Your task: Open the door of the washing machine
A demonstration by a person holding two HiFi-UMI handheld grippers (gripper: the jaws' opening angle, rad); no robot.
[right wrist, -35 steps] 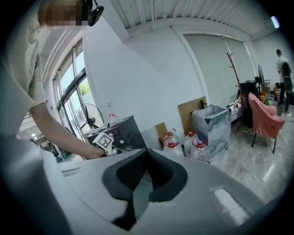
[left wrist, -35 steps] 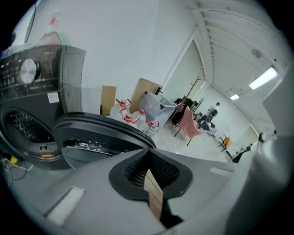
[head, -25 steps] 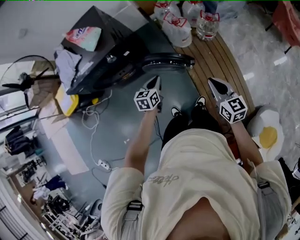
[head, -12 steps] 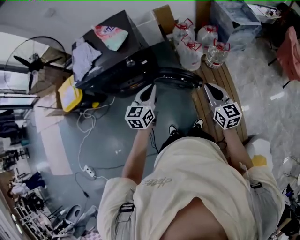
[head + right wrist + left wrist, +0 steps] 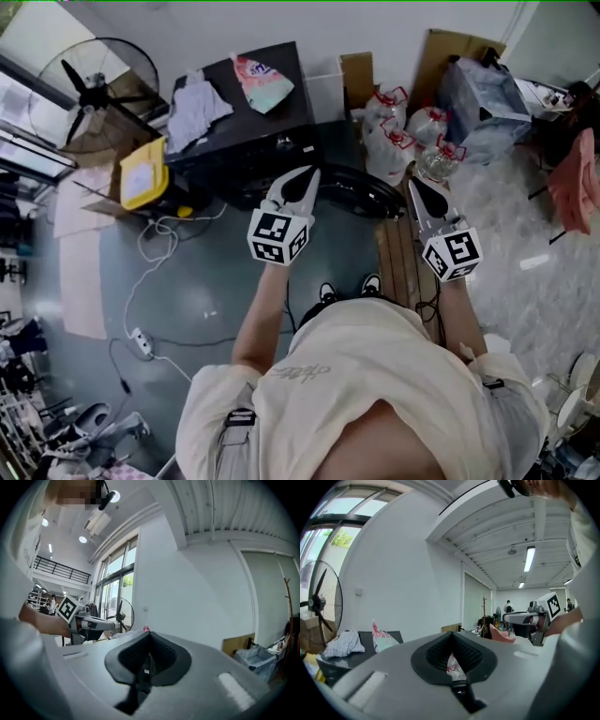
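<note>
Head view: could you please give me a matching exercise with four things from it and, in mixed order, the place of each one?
1 fan
2 power strip
3 colourful pouch
4 water jugs

a on top of the washing machine
b on the grey floor, lower left
c upper left corner of the view
d right of the washing machine

Pairs: 1-c, 2-b, 3-a, 4-d

Washing machine (image 5: 246,141): black; door (image 5: 361,192) dark, black-rimmed.
Left gripper (image 5: 310,173), right gripper (image 5: 413,184): pale grey shells, black ribbed pads, white cubes with black square markers.
Packet (image 5: 262,82): pink and teal.
Cloth (image 5: 197,108): pale grey.
Container (image 5: 142,173): yellow.
Floor (image 5: 216,281): grey-blue.
Slats (image 5: 398,253): brown wood.
Bottles (image 5: 398,141): clear, red handles.
Shirt (image 5: 375,375): cream.
</note>
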